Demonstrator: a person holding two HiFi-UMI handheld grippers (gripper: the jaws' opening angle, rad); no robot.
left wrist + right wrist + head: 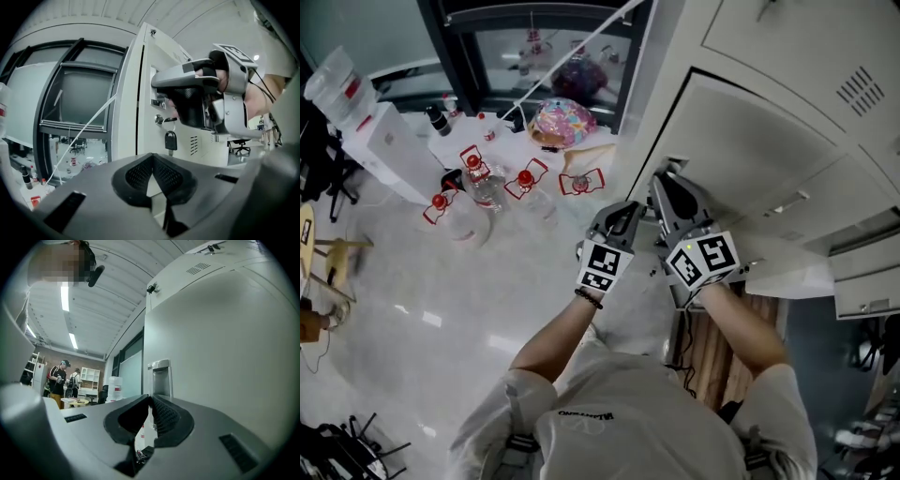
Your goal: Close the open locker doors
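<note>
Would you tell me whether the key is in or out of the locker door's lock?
In: the key sticks out of the lock, black fob hanging below it.

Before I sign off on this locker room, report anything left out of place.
A locker door stands ajar, its key left hanging in the lock. In the head view, more doors beside it also hang open. Red-tagged bottles sit scattered on the floor.
</note>
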